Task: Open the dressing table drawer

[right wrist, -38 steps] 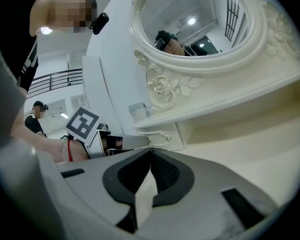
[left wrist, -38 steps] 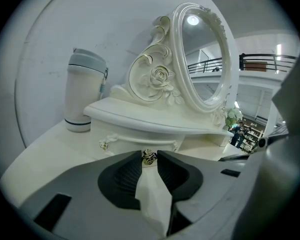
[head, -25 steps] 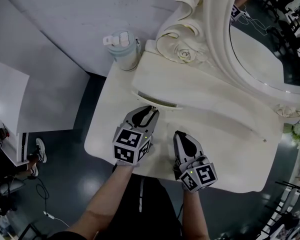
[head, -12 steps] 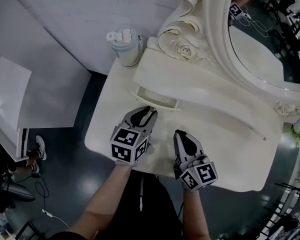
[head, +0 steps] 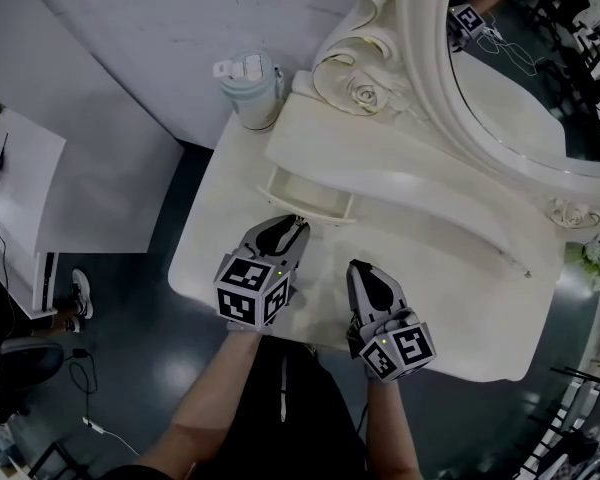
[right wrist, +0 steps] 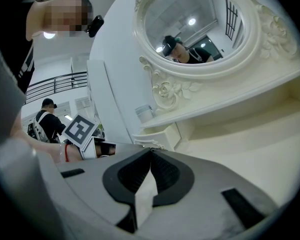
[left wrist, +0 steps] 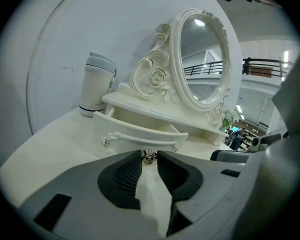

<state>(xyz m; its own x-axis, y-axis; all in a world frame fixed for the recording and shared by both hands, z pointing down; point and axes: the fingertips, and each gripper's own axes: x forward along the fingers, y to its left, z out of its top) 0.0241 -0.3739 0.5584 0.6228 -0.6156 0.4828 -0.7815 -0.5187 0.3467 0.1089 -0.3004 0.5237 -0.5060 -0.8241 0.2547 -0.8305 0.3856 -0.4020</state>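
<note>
The cream dressing table's drawer (head: 306,199) stands partly pulled out from under the raised shelf, its inside showing. Its curved front (left wrist: 140,132) carries a small metal knob (left wrist: 149,157) in the middle. My left gripper (head: 297,224) is shut on that knob, which sits pinched between the dark pads (left wrist: 127,174). To the right of it, my right gripper (head: 358,267) hovers low over the tabletop, shut with nothing in it. In the right gripper view the pads (right wrist: 162,171) meet at their tips, and the drawer (right wrist: 159,137) lies ahead to the left.
A pale lidded bottle (head: 251,88) stands on the table's back left corner. An oval mirror (head: 520,68) in a carved frame rises behind the shelf. Bare tabletop (head: 460,298) stretches to the right. Dark floor lies past the table's left edge.
The drawer has slid further out toward me. My left gripper has drawn back with the knob in it. The right gripper has kept still.
</note>
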